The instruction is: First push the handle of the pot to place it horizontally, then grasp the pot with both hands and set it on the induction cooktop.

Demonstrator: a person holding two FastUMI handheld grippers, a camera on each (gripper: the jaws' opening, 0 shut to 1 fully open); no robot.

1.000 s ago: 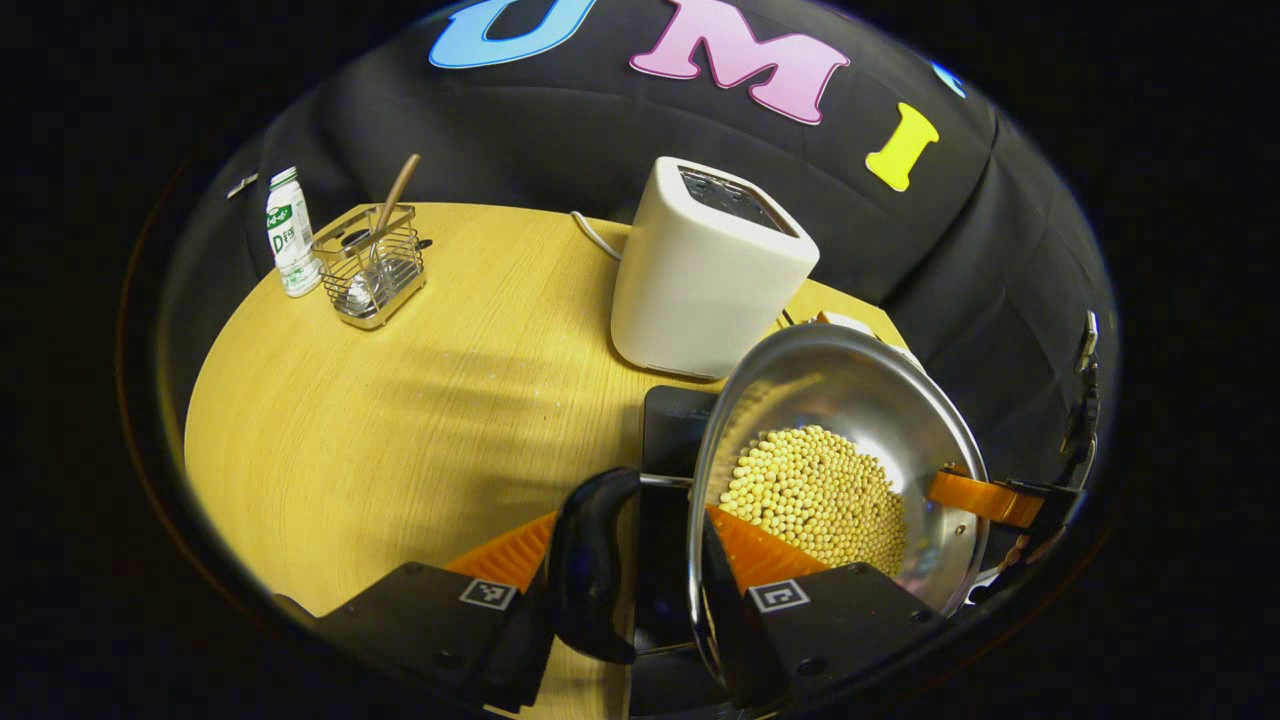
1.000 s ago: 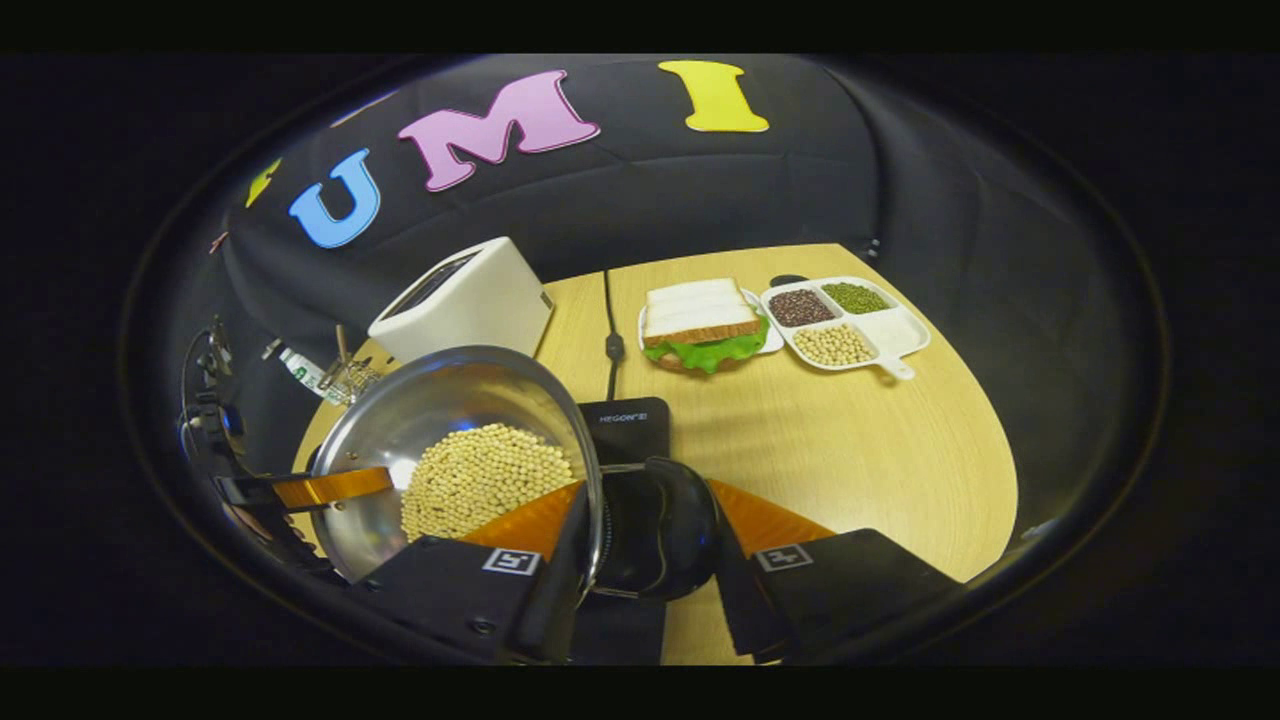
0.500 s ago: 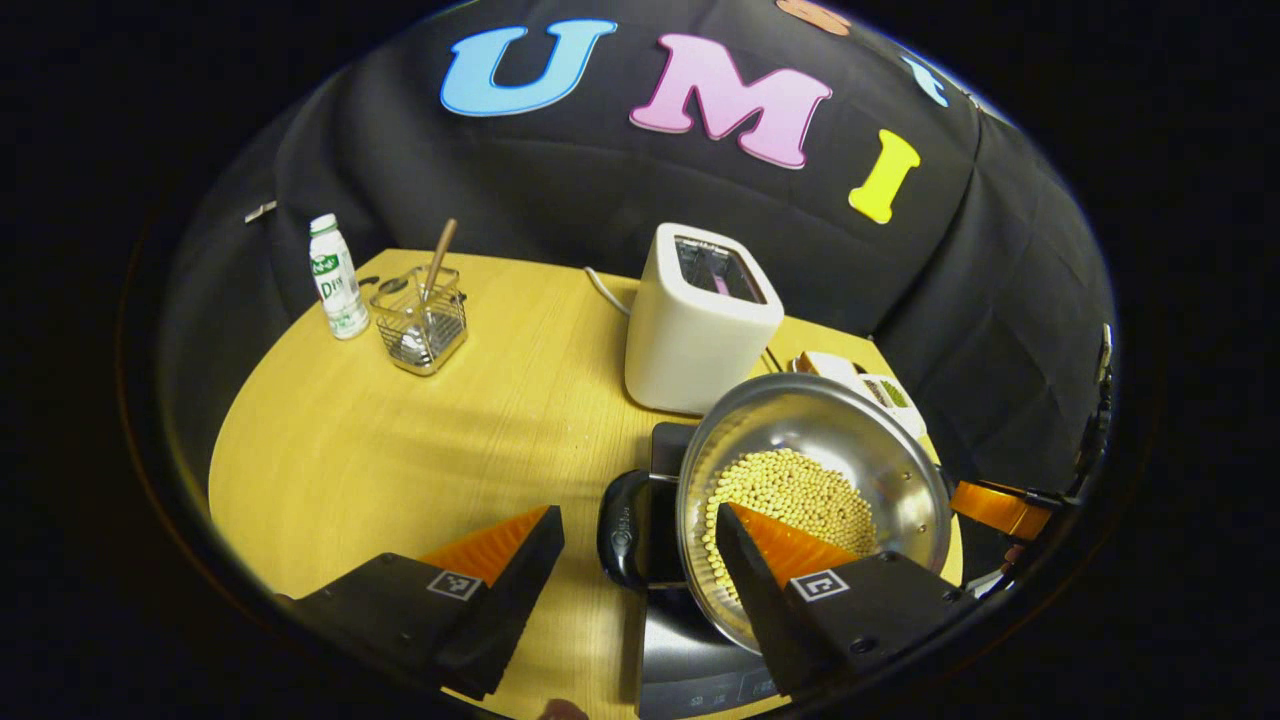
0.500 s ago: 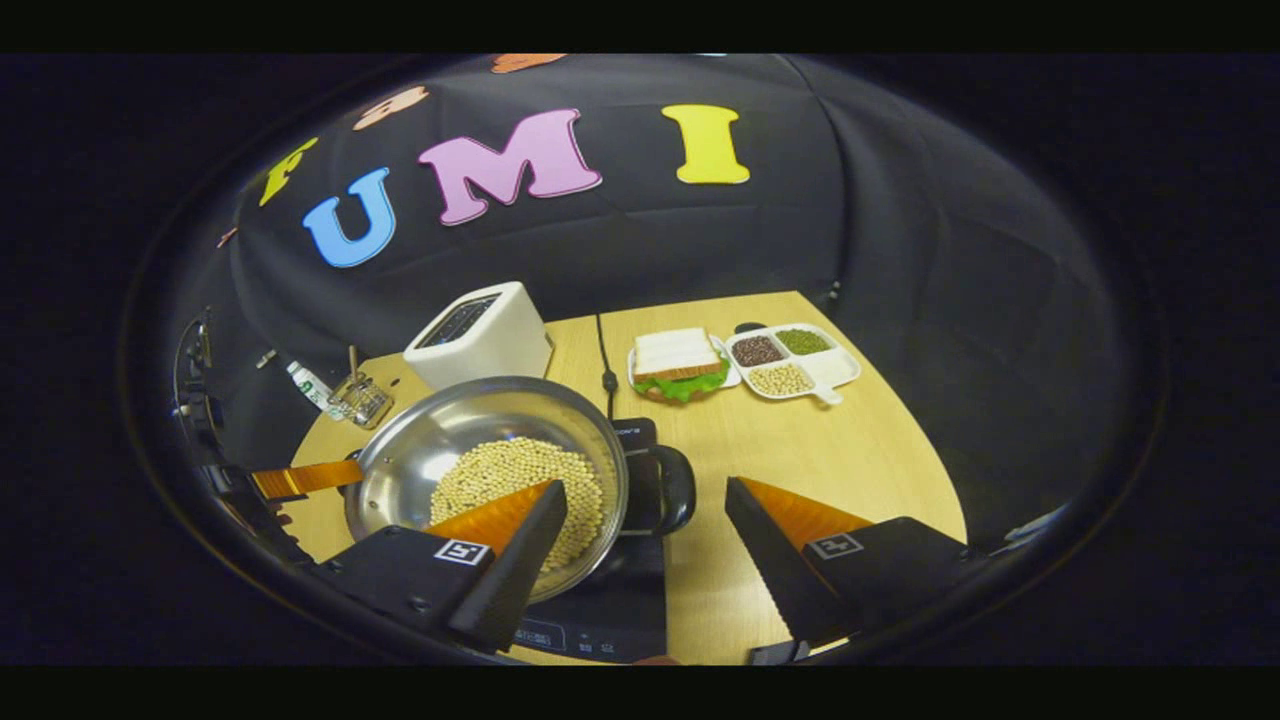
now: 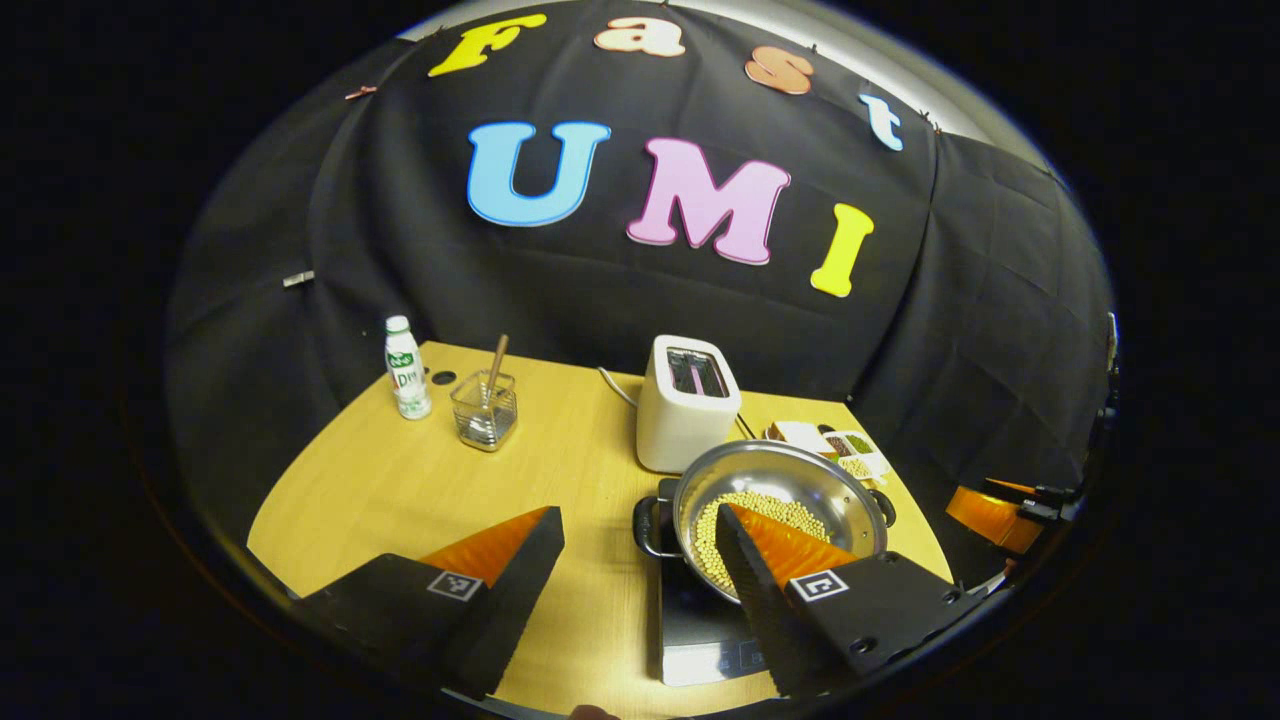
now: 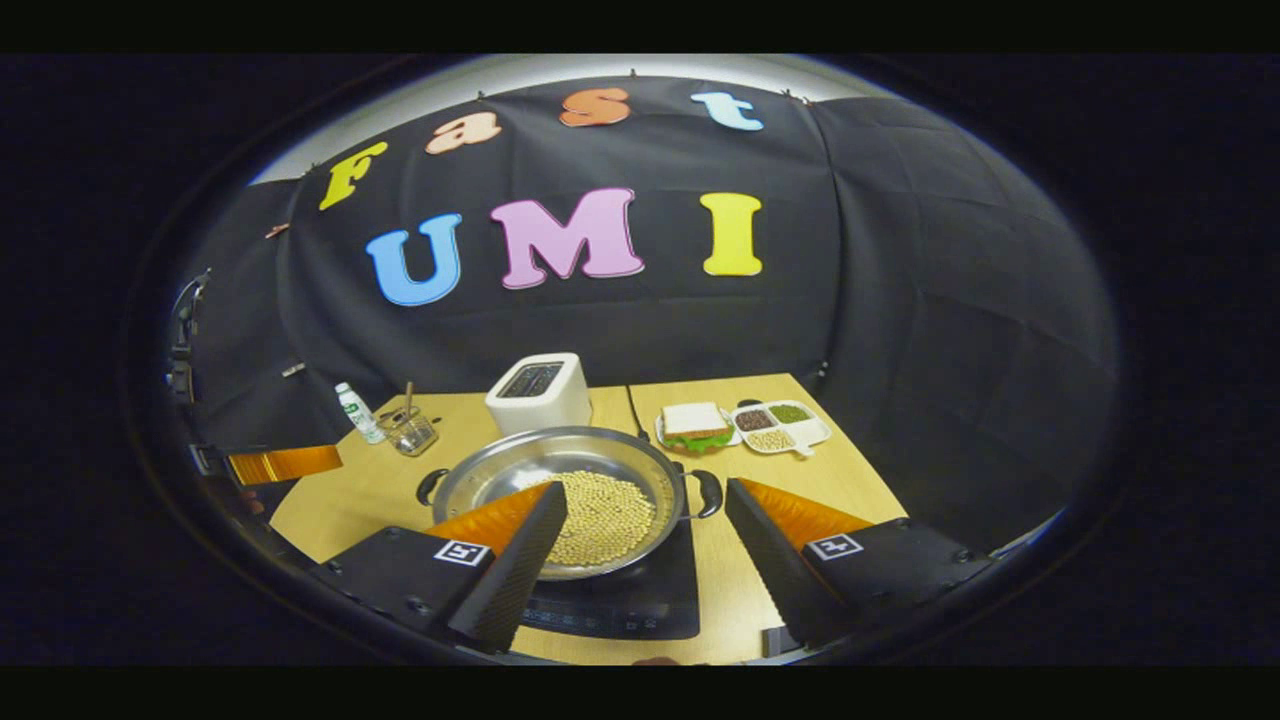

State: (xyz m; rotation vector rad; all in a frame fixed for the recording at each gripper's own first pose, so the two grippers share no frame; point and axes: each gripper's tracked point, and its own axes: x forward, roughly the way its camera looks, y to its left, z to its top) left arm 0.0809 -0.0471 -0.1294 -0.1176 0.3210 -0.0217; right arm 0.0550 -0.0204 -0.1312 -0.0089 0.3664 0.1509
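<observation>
A steel pot (image 5: 790, 478) holding pale beans (image 6: 603, 508) sits level on the black induction cooktop (image 5: 692, 612), near the table's front edge. Its two black loop handles (image 6: 706, 492) stick out to the left and right. My left gripper (image 5: 636, 512) is open, pulled back above the pot's left side, touching nothing. My right gripper (image 6: 645, 487) is open too, back from the pot's right handle, with nothing between its fingers. In the right gripper view the pot (image 6: 520, 472) and cooktop (image 6: 630, 602) lie just beyond the fingers. Each gripper shows at the far edge of the other's view.
On the wooden table (image 5: 400, 490) a white toaster (image 5: 690, 412) stands behind the pot. A small bottle (image 5: 405, 368) and a utensil holder (image 5: 485, 412) are at the back left. A sandwich plate (image 6: 695, 425) and a divided dish (image 6: 782, 425) are at the back right.
Both grippers were shut on the pot's handles, with the pot tilted in the air. They have since opened, let go and drawn back and up; the pot now rests on the cooktop.
</observation>
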